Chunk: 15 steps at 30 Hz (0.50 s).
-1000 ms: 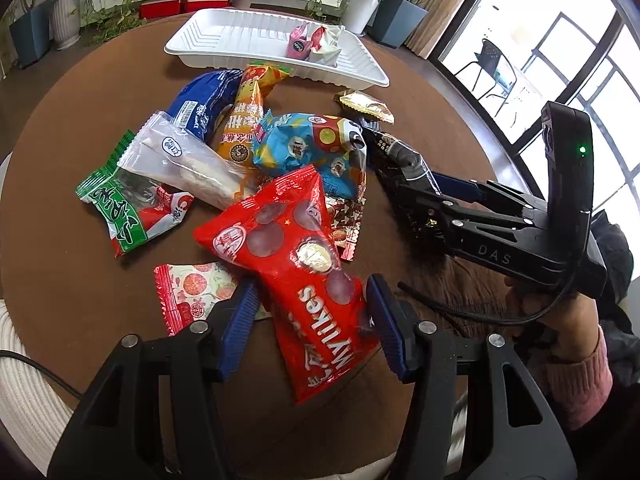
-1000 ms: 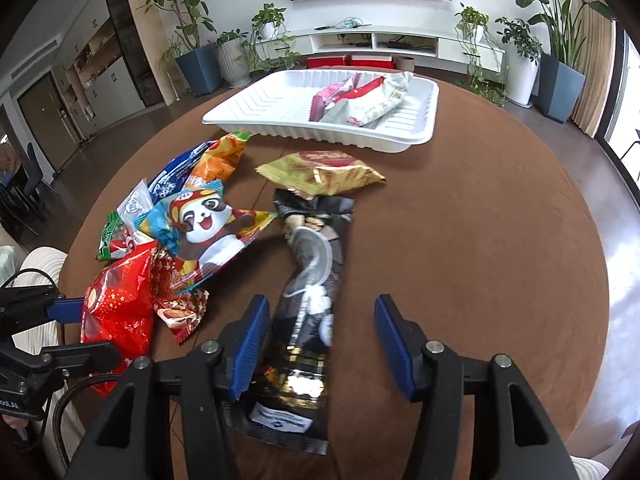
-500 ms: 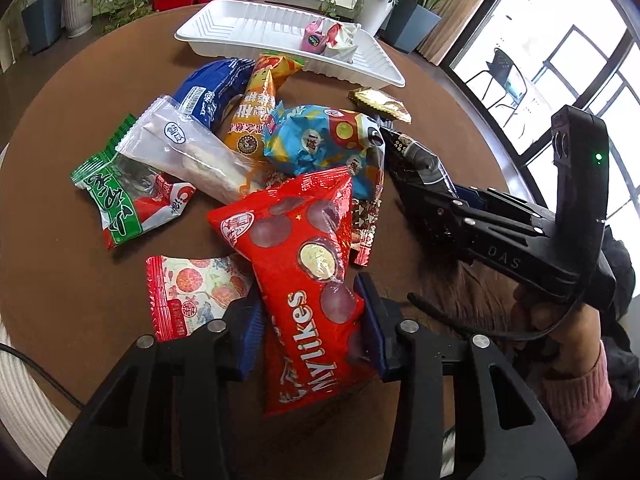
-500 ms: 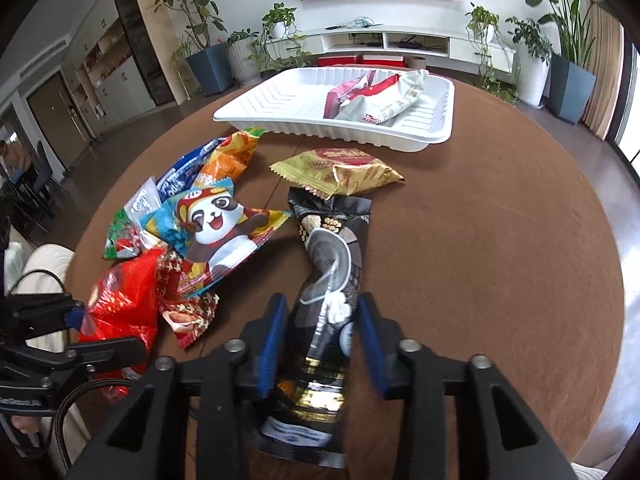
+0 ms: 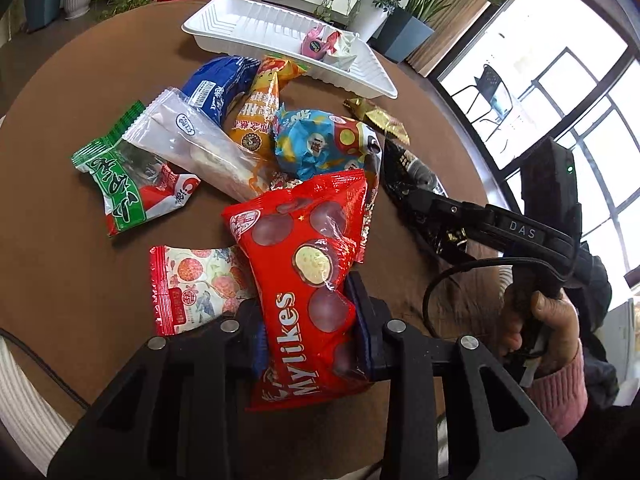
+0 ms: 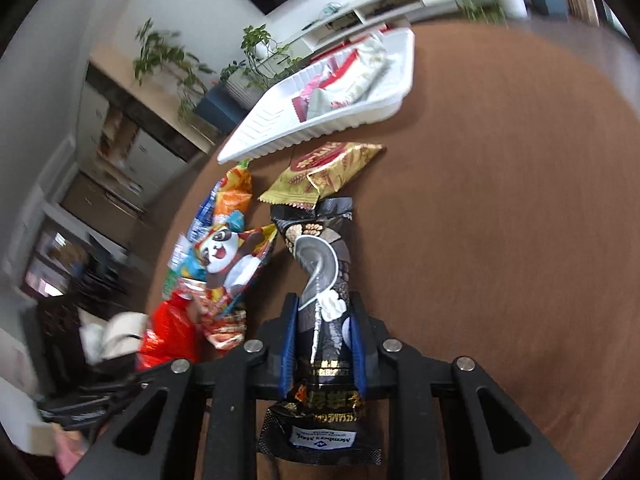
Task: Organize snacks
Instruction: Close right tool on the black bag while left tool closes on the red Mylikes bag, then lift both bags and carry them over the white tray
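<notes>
My left gripper (image 5: 307, 312) is closing on a red Mylikes bag (image 5: 304, 240); the blue pads press its lower half, and its top leans on the snack pile. In the right wrist view, my right gripper (image 6: 324, 312) is closing on a long black packet (image 6: 320, 256), with the pads squeezing its middle. That packet lies on the brown table (image 6: 500, 240), its far end under a gold packet (image 6: 328, 168). The white tray (image 5: 248, 28) at the far edge holds a few wrapped snacks (image 5: 328, 44). The left wrist view shows the right gripper (image 5: 420, 200) at the right of the pile.
Several loose packets lie in a heap: a blue panda bag (image 5: 316, 144), an orange bag (image 5: 256, 120), a dark blue one (image 5: 216, 84), a clear one (image 5: 192, 144), a green one (image 5: 120, 184) and a red-patterned one (image 5: 188, 280). A hand in a pink sleeve (image 5: 560, 380) holds the right gripper.
Both grippers went from wide open around their packets to clamped on them. The right wrist view has rolled and blurred, so the table now looks tilted.
</notes>
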Motion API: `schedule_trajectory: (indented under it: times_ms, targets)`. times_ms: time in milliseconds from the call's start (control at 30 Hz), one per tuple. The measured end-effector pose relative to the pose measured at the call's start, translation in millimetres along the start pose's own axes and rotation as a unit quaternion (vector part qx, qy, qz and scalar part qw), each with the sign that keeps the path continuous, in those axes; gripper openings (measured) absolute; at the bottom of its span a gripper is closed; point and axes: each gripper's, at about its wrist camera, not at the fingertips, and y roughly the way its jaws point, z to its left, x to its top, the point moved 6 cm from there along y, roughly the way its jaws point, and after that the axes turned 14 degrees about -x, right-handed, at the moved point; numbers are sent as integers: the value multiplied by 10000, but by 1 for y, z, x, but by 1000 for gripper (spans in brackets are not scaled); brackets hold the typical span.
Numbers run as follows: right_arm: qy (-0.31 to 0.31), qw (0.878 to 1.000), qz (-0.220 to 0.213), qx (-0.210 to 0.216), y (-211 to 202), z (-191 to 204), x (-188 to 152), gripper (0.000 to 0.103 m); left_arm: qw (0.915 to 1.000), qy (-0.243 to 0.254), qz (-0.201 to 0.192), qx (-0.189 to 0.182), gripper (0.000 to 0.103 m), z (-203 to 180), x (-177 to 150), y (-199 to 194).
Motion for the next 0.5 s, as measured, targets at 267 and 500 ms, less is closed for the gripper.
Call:
schedule_trajectory:
  times_ms: [267, 500]
  targets:
    - [919, 9894, 450, 1030, 2, -12, -14, 25, 9996, -120, -92, -219, 30, -2, 4, -7]
    - [1474, 9716, 676, 1721, 4, -12, -23, 25, 9990, -190, -166, -366, 30, -4, 10, -15]
